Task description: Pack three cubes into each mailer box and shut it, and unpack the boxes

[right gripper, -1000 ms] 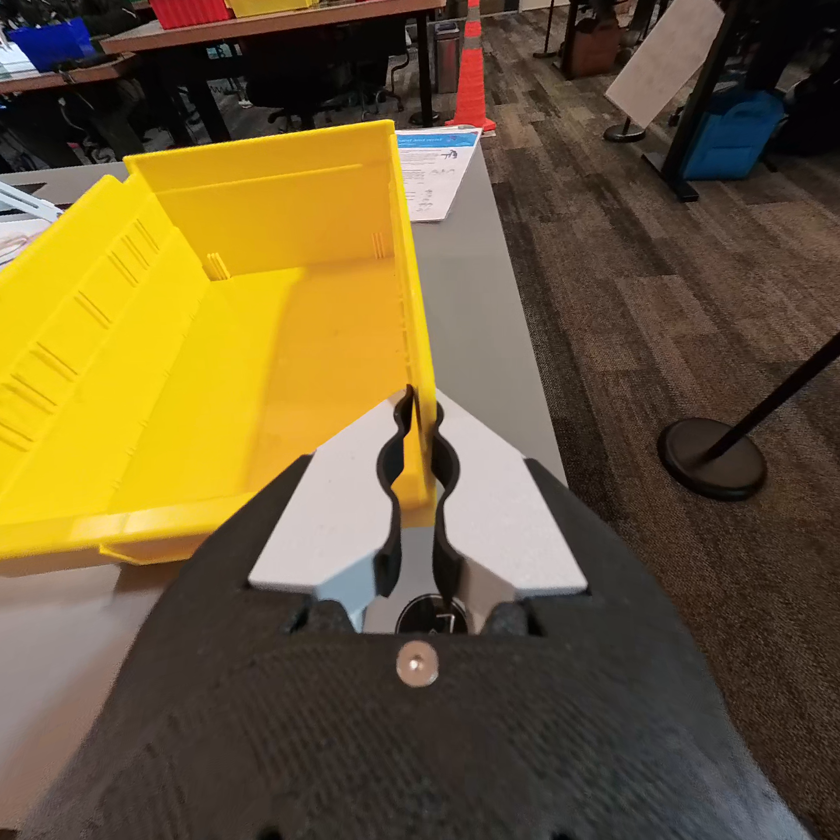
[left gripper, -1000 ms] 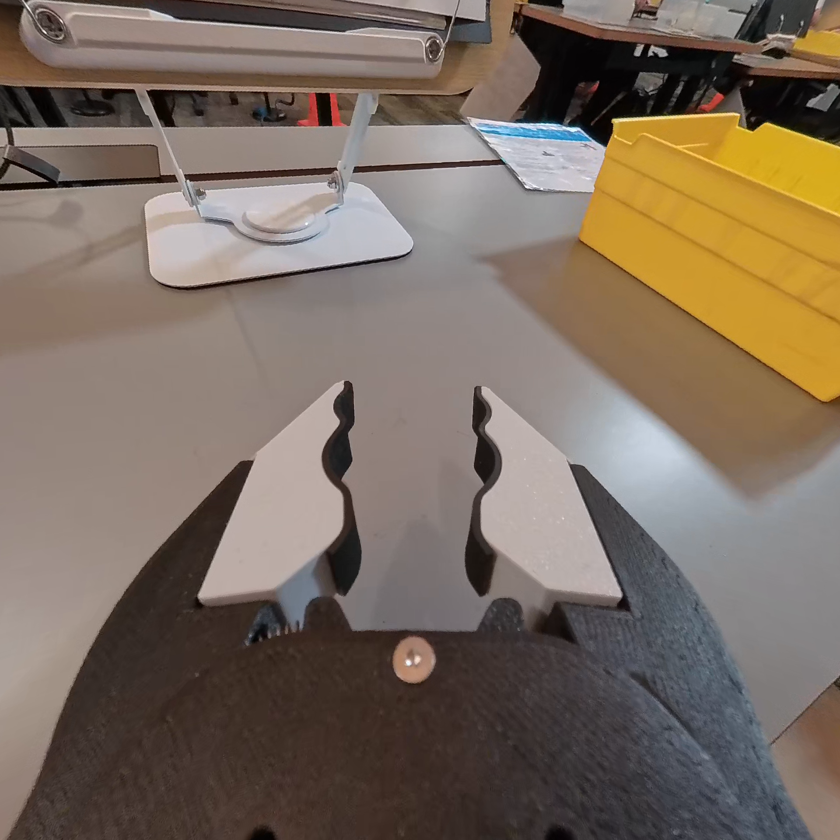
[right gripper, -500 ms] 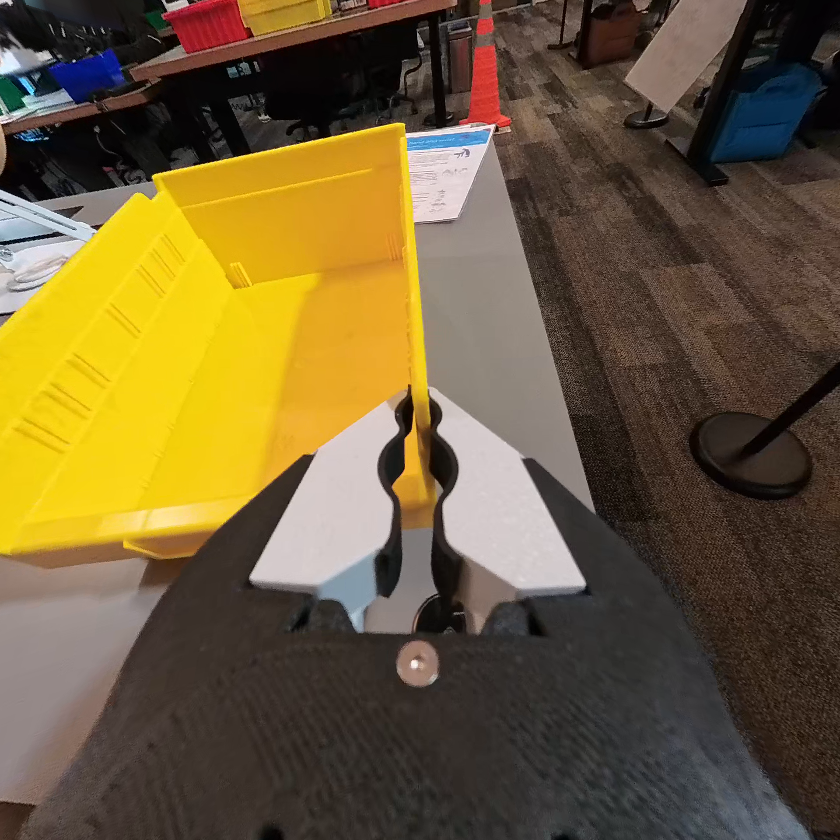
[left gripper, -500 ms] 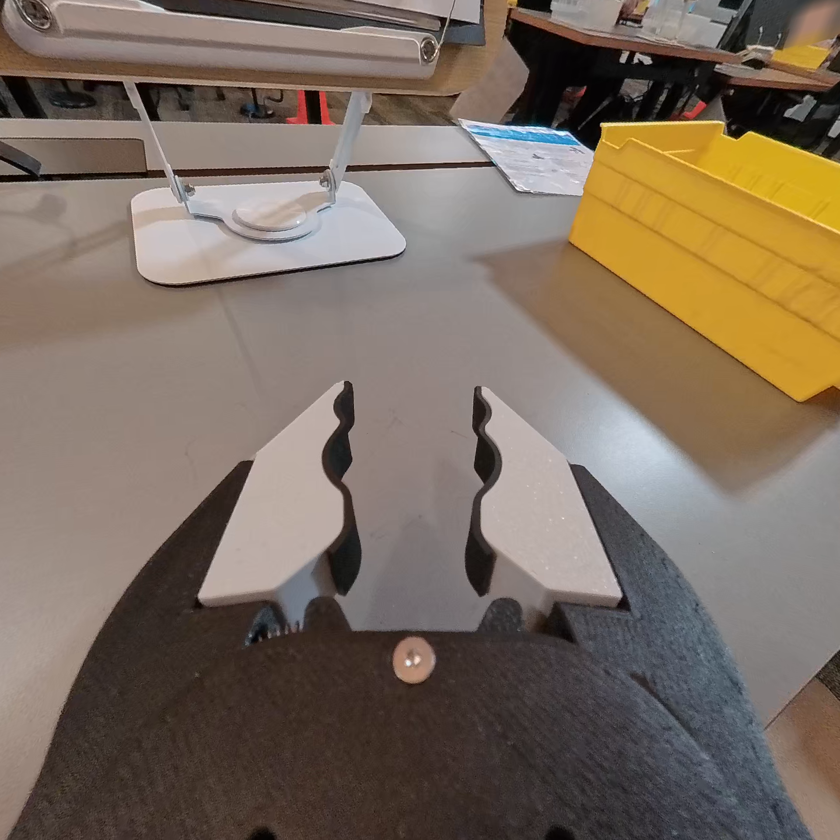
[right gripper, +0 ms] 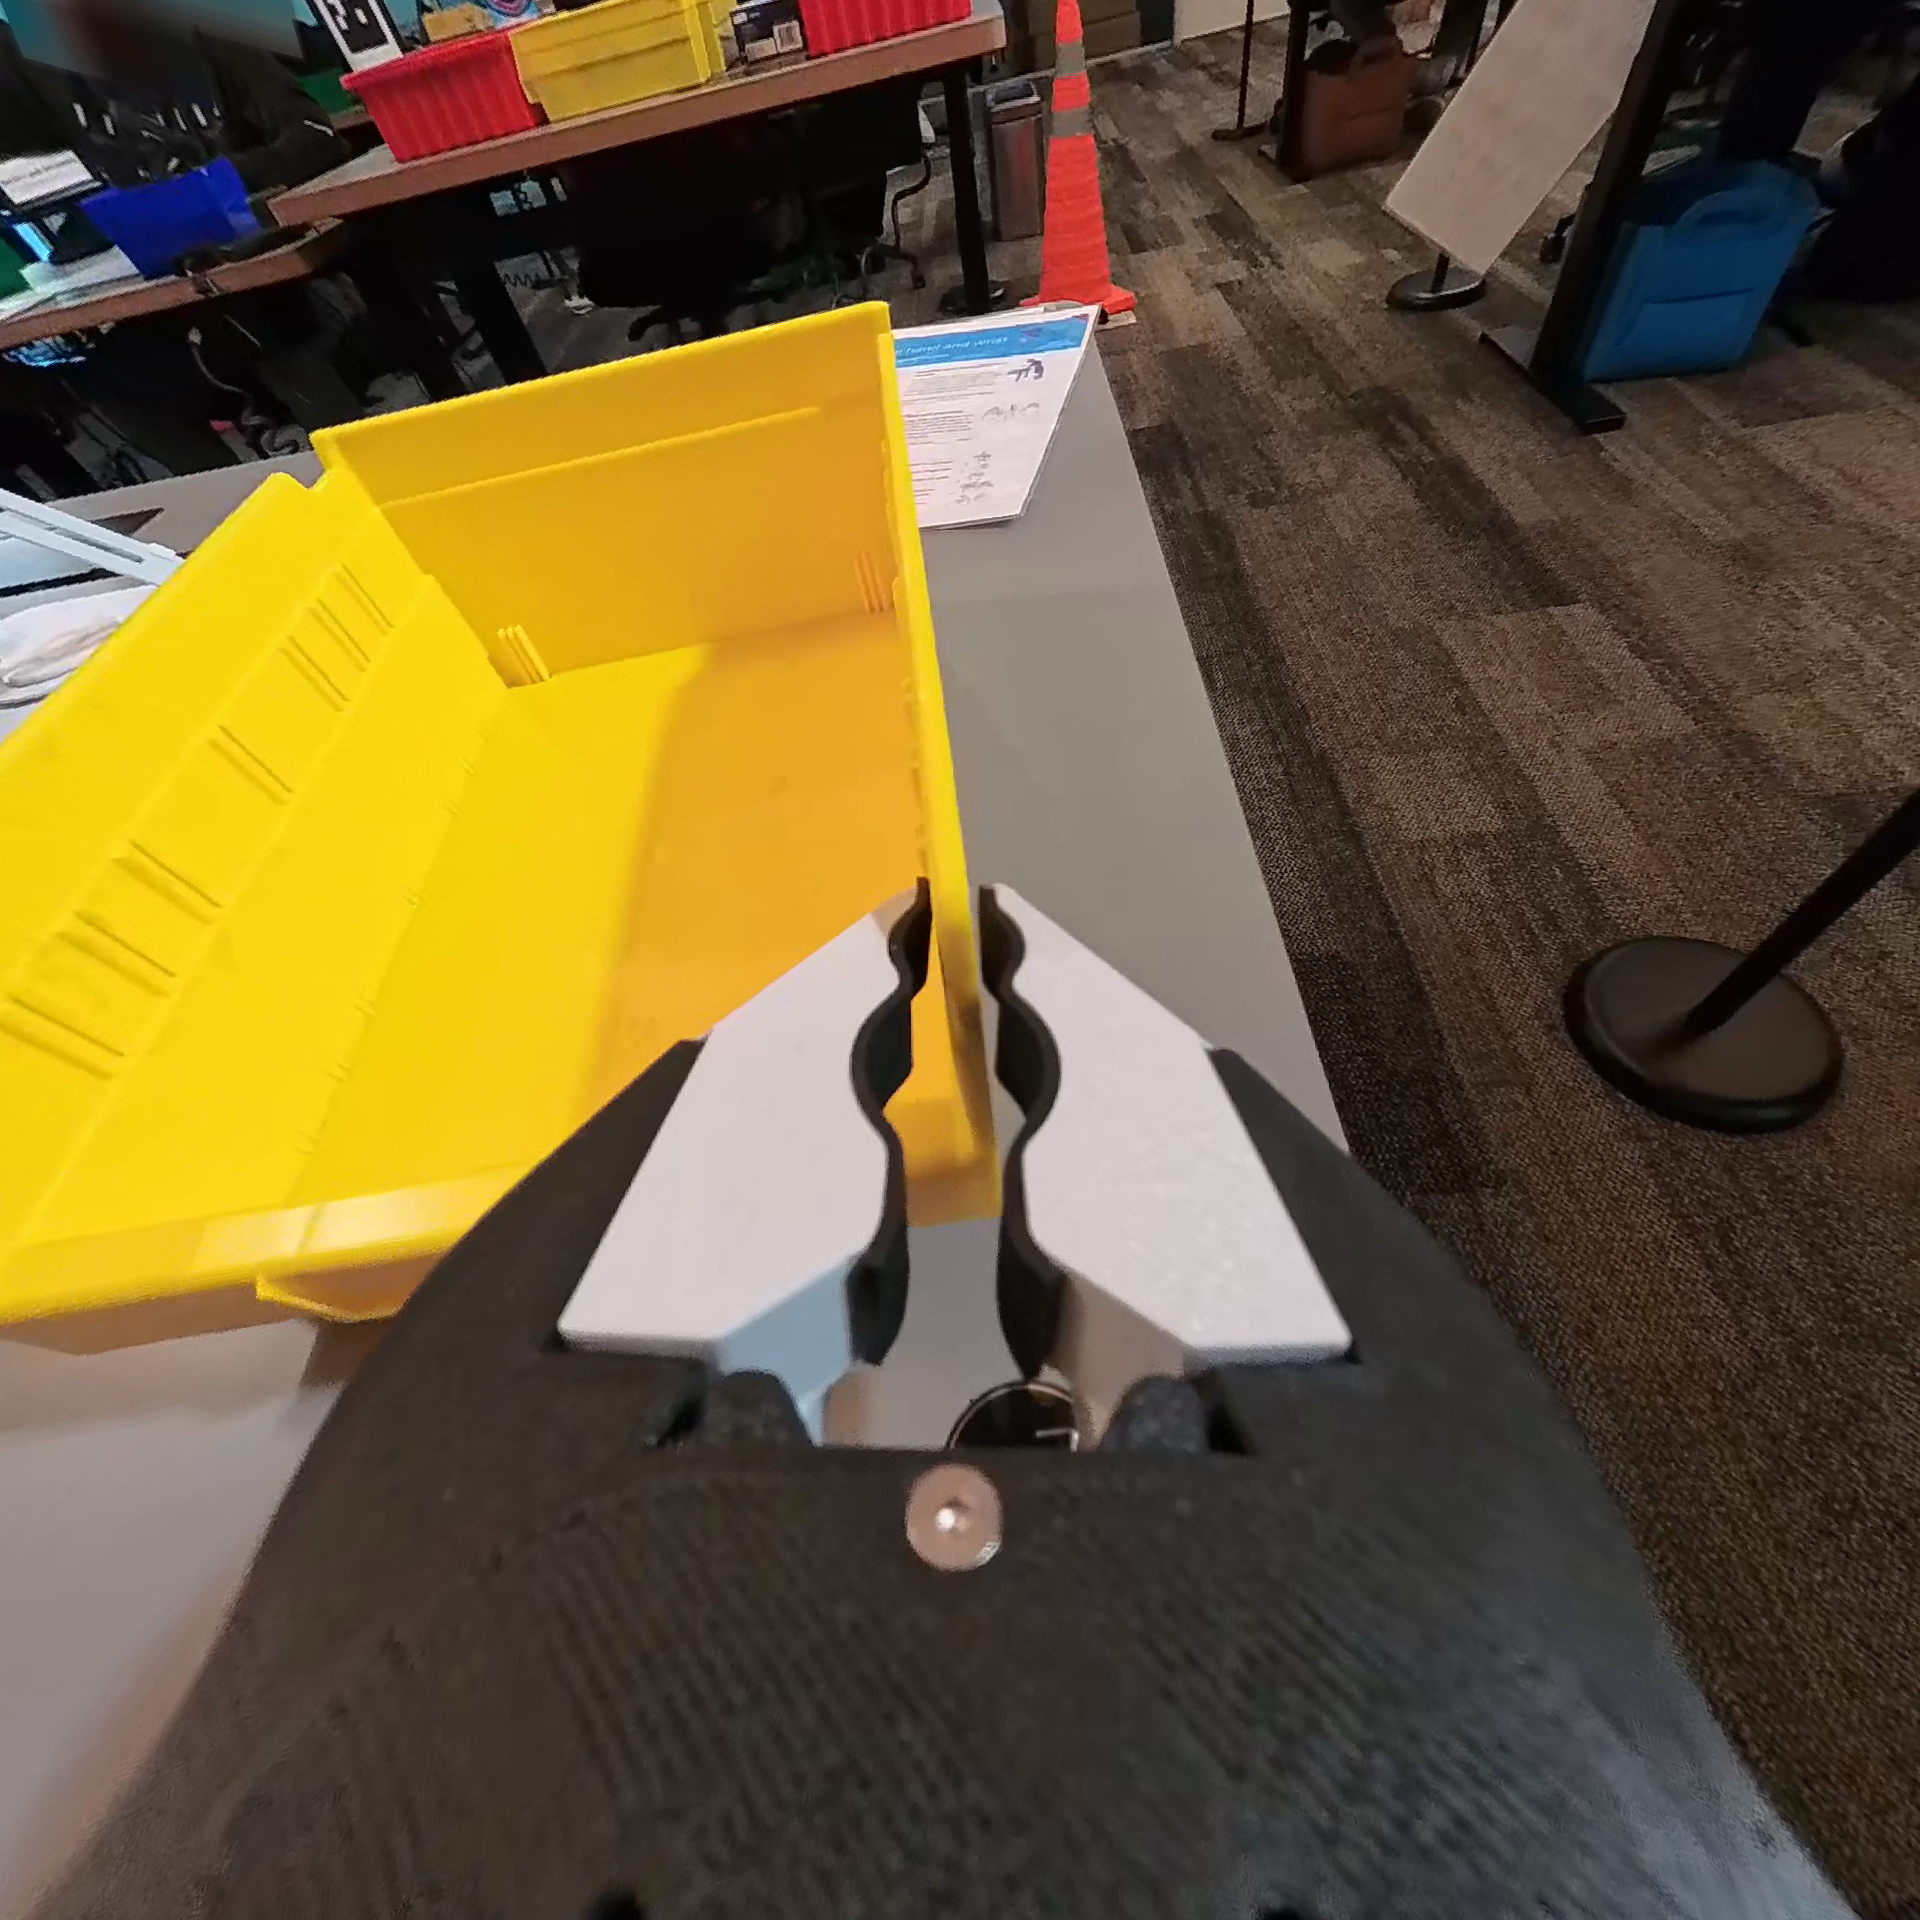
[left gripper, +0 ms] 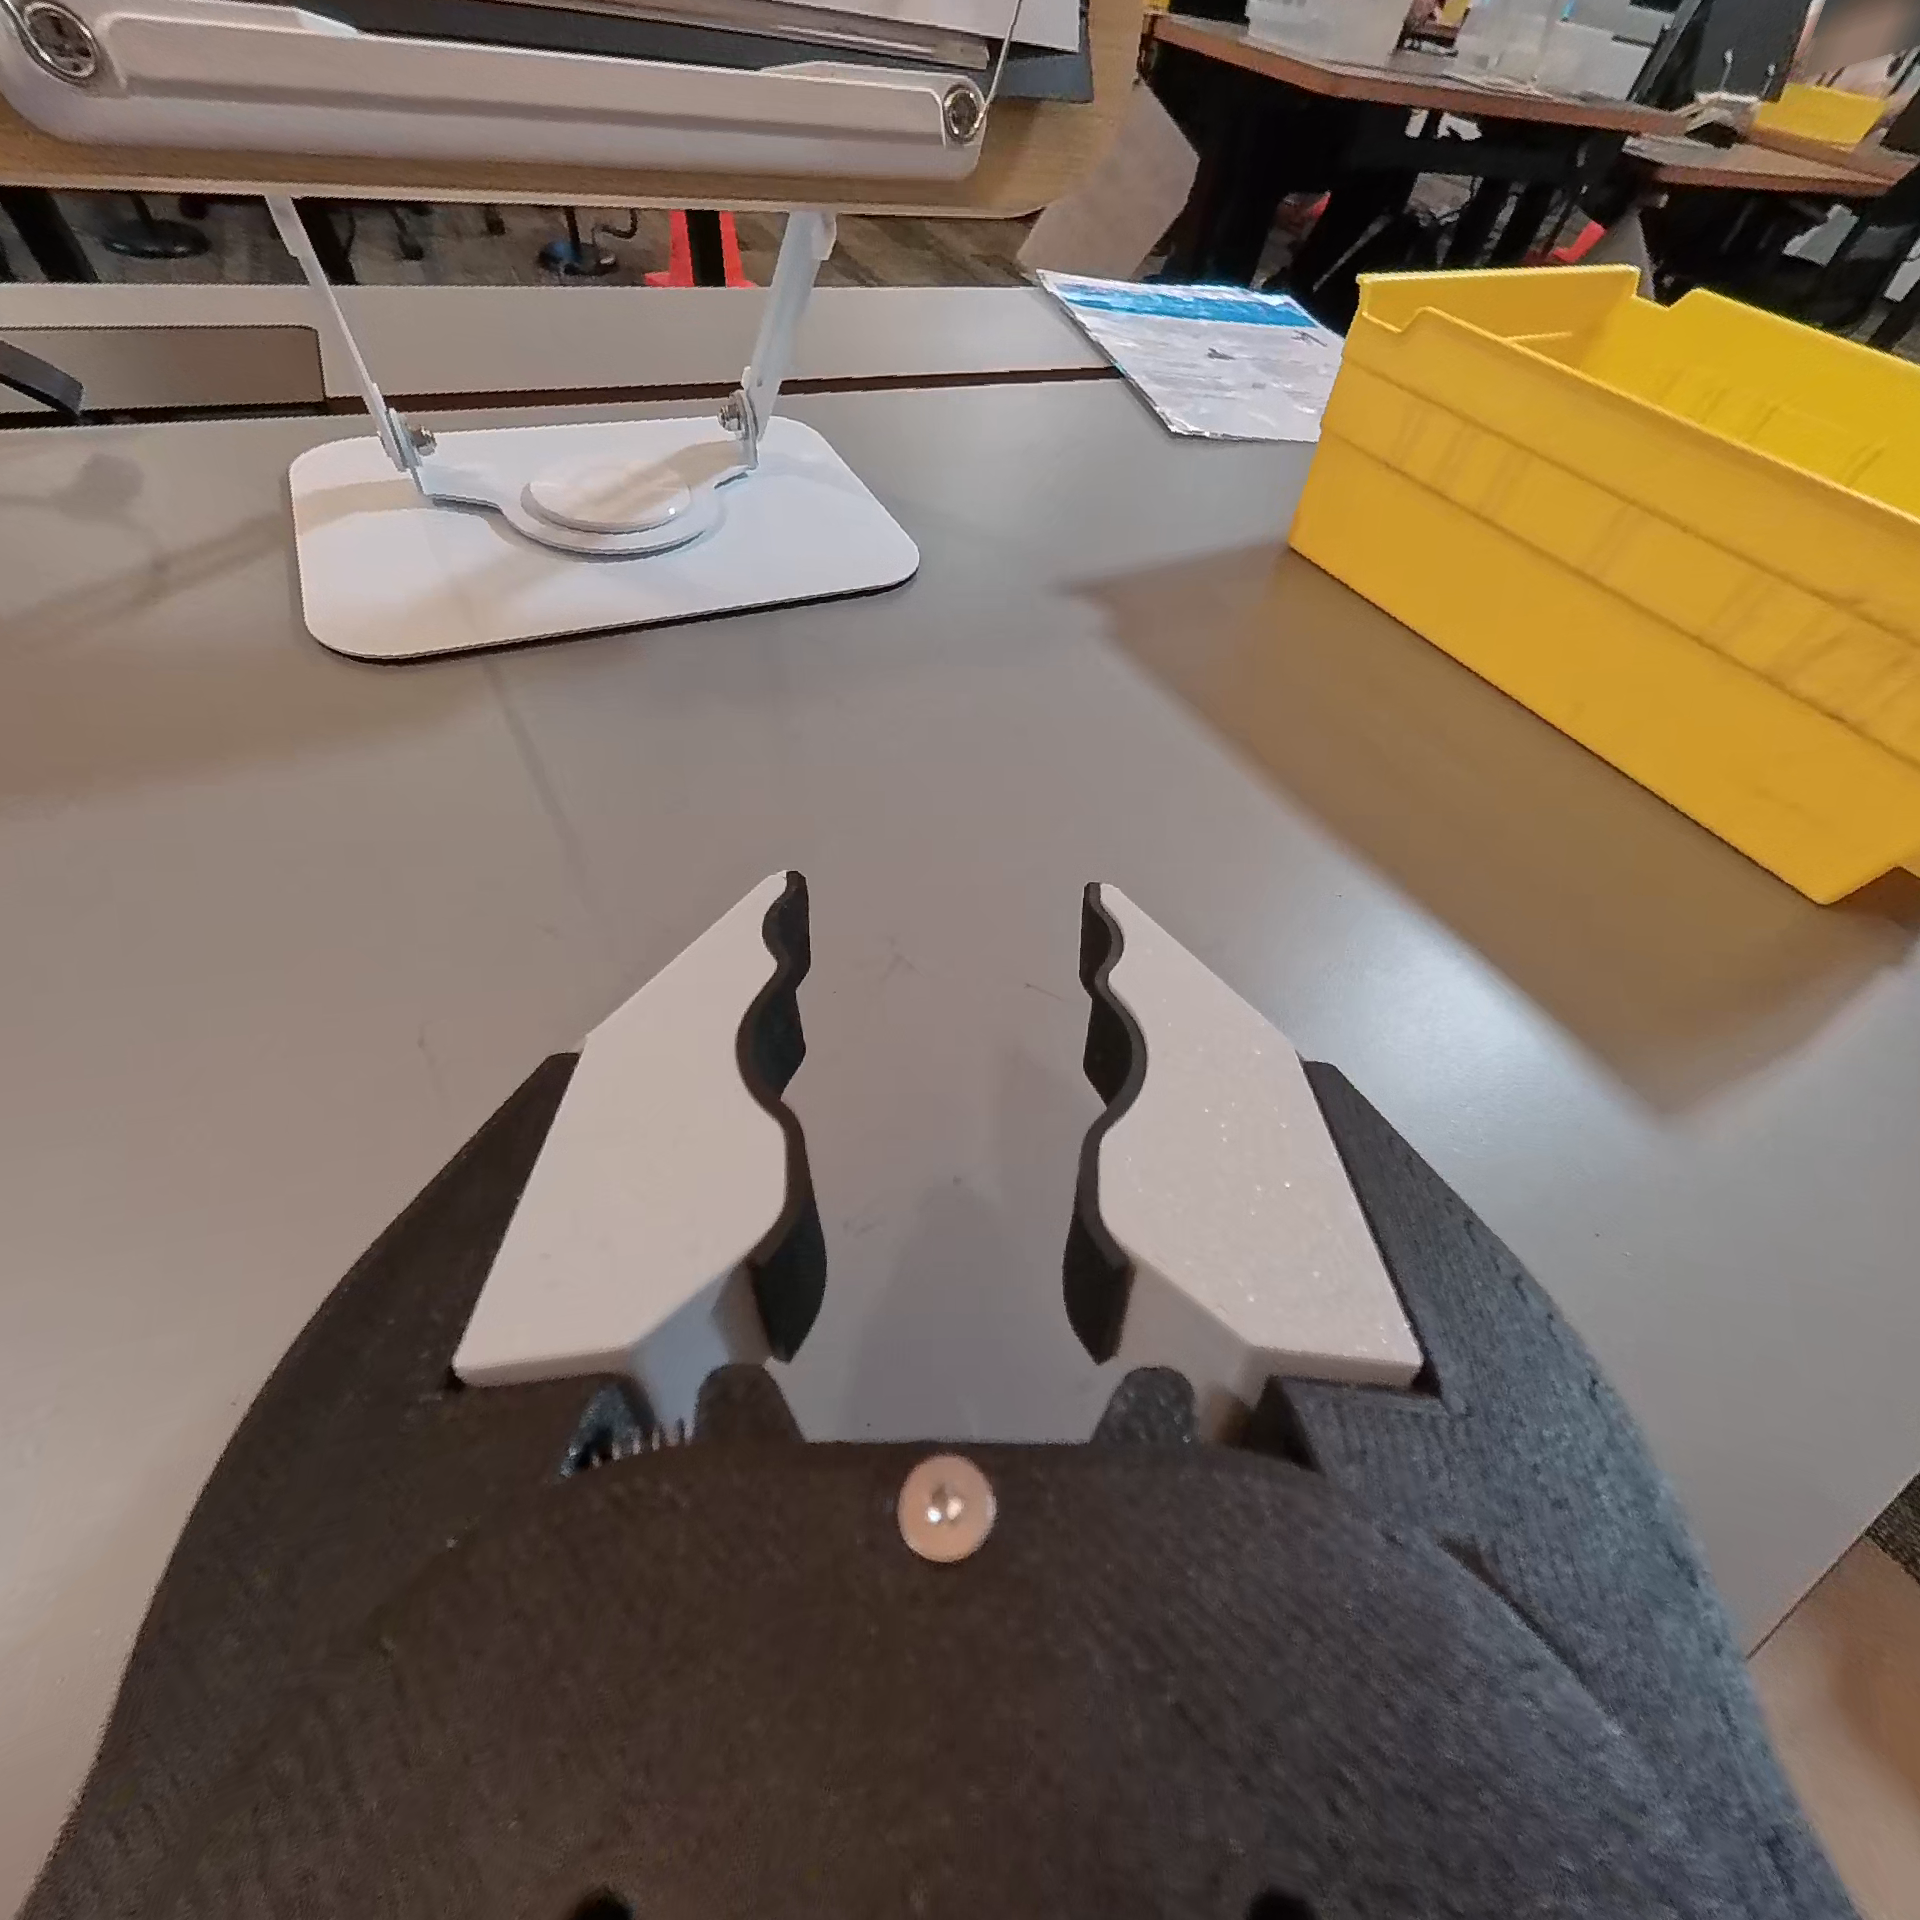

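Note:
No cubes or mailer boxes are in view. An empty yellow bin (right gripper: 623,582) lies on the right part of the grey table (right gripper: 1049,727). My right gripper (right gripper: 953,899) is shut on the bin's right side wall (right gripper: 940,790), near its front corner, with the thin wall between the pads. The bin also shows at the right of the left wrist view (left gripper: 1579,561). My left gripper (left gripper: 940,894) is open and empty, low over bare table (left gripper: 623,831), well left of the bin.
A white stand base (left gripper: 603,540) sits at the back left under a raised shelf. A printed sheet (left gripper: 1205,353) lies behind the bin. The table's right edge drops to carpet with a black post base (right gripper: 1704,1039). An orange cone (right gripper: 1070,187) stands far back. Spacing between my two grippers at the tips: around 50 cm. The white stand base (left gripper: 603,540) is closer to my left gripper, around 25 cm from its tips; the right tips are 60 cm off.
The right gripper keeps hold of the bin wall while its view has tipped up and shows more of the room. The bin has shifted slightly left in the left view. The left gripper stays open.

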`<state>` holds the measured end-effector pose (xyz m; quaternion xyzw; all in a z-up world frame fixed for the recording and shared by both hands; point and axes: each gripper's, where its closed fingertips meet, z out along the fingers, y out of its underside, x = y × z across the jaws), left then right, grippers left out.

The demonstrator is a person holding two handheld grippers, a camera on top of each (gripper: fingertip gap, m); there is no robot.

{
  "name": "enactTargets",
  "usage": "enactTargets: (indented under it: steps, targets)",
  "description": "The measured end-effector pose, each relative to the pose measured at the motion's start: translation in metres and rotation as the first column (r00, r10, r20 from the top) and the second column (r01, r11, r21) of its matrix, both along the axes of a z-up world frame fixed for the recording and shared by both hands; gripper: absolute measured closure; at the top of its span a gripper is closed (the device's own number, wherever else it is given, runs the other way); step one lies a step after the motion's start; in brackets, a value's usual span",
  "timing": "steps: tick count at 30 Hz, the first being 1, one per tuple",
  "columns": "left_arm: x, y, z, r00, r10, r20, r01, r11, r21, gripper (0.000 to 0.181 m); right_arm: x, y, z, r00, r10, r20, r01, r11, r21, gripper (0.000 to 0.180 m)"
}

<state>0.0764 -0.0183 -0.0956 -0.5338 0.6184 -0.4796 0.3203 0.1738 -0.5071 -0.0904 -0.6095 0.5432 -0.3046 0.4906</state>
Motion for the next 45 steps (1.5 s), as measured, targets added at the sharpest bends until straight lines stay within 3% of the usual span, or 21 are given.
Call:
enactTargets:
  steps: [45]
  targets:
    - [-0.0004,-0.0028,-0.0015,1.000,-0.016,-0.014,0.015,0.999,-0.039,0.131,-0.0024,0.0046,0.0006,0.999,0.037,-0.005,-0.037,0.999,0.003,0.178]
